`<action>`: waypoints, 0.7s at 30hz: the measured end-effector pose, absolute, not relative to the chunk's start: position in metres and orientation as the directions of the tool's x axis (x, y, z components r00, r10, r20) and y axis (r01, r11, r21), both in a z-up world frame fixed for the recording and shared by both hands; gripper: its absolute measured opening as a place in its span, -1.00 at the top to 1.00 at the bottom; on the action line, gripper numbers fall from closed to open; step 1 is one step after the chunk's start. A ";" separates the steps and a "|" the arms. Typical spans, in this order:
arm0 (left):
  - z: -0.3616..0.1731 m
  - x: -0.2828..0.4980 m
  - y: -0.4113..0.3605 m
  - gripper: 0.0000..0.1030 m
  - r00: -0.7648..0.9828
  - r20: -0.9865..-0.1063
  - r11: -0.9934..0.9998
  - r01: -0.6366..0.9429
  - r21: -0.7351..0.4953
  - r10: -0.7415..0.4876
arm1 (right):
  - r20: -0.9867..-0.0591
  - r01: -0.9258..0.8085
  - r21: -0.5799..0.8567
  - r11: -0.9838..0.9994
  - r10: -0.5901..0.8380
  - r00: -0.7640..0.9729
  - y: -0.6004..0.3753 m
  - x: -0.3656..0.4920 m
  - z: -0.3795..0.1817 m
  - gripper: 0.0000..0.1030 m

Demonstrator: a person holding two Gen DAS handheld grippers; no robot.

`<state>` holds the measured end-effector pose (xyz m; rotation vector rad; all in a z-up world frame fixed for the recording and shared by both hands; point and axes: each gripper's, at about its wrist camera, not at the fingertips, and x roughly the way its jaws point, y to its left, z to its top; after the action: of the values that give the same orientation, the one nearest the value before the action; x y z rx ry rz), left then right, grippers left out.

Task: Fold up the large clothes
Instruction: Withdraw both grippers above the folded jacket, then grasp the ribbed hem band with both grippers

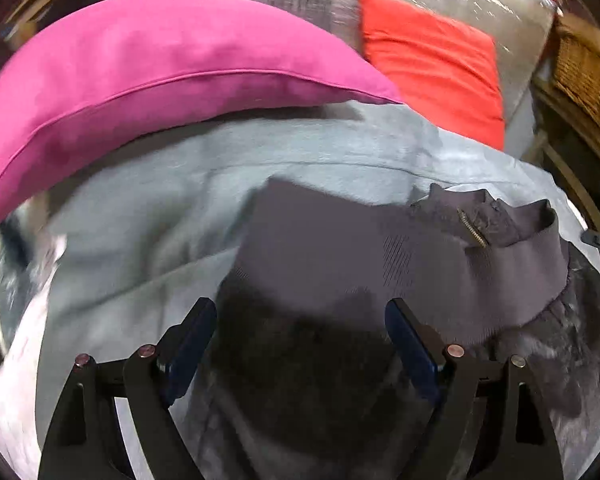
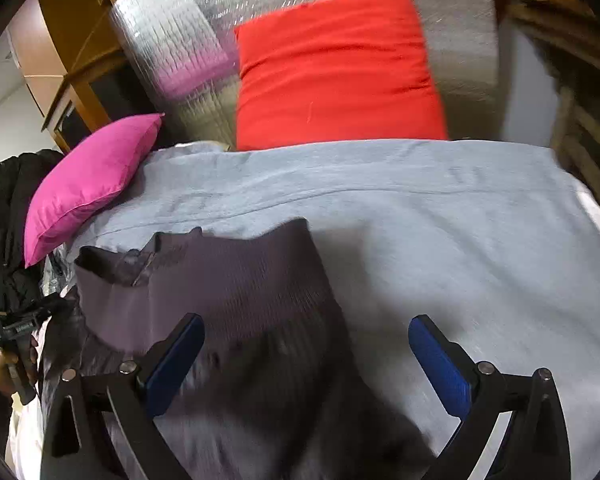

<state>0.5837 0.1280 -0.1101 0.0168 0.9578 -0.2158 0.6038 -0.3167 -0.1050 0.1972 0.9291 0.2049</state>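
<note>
On the pale blue sheet lies a dark grey garment, ribbed band uppermost, with a short metal zipper visible near its folded collar.

Left gripper: jaws spread wide, grasping nothing. The garment lies directly ahead at 12 o'clock and runs under the fingers, its zipper at 1 o'clock. Contact between the blue pads and the cloth cannot be confirmed.

Right gripper: jaws likewise released and empty. The garment extends from 10 o'clock down between the fingers, nearer the left finger; bare sheet lies before the right finger.

Surroundings: a pink cushion rests on the sheet at 11 o'clock of the left gripper, close behind the garment. A red cushion stands at 12 o'clock of the right gripper, leaning on a silver quilted backing. A wicker basket sits at 2 o'clock in the left view. Wooden furniture stands at 10 o'clock in the right view. Dark clothing is heaped at 9 o'clock there.

Both views are motion-blurred.
</note>
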 end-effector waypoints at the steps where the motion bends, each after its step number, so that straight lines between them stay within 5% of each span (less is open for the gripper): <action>1: -0.111 0.591 0.124 -0.68 0.543 -0.817 0.974 0.207 -0.092 -0.193 | -0.784 -0.096 0.249 0.964 0.258 0.564 -0.312 0.613 -0.111 -0.94; 4: -0.116 0.606 0.121 -0.68 0.544 -0.816 0.973 0.210 -0.093 -0.196 | -0.810 -0.113 0.234 0.966 0.258 0.527 -0.304 0.633 -0.126 -0.87; 6: -0.125 0.611 0.120 -0.57 0.531 -0.827 0.977 0.193 -0.092 -0.183 | -0.818 -0.108 0.243 0.964 0.264 0.511 -0.304 0.638 -0.135 -0.61; 7: -0.129 0.612 0.122 0.22 0.546 -0.821 0.981 0.176 -0.081 -0.166 | -0.823 -0.108 0.245 0.963 0.266 0.502 -0.304 0.638 -0.138 -0.13; 8: -0.133 0.614 0.123 0.74 0.532 -0.831 0.983 0.166 -0.083 -0.160 | -0.832 -0.106 0.231 0.967 0.253 0.493 -0.301 0.639 -0.140 0.44; 9: -0.138 0.617 0.126 0.92 0.497 -0.850 0.982 0.152 -0.116 -0.177 | -0.841 -0.105 0.216 0.971 0.239 0.484 -0.299 0.638 -0.141 0.44; 11: -0.136 0.613 0.128 0.93 0.523 -0.833 0.982 0.146 -0.123 -0.182 | -0.838 -0.128 0.208 0.970 0.244 0.488 -0.296 0.635 -0.132 0.70; 16: -0.124 0.605 0.152 0.94 0.619 -0.775 0.991 0.039 -0.131 -0.127 | -0.720 -0.069 0.192 0.979 0.188 0.667 -0.313 0.614 -0.079 0.79; 21: -0.159 0.613 0.160 0.93 0.537 -0.839 0.991 -0.039 -0.124 -0.084 | -0.809 0.064 0.126 0.990 0.065 0.584 -0.320 0.624 -0.141 0.81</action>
<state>0.6128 0.1597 -0.1590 -0.1338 1.0046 -0.0267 0.6236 -0.3200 -0.1414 0.1470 0.9481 0.0004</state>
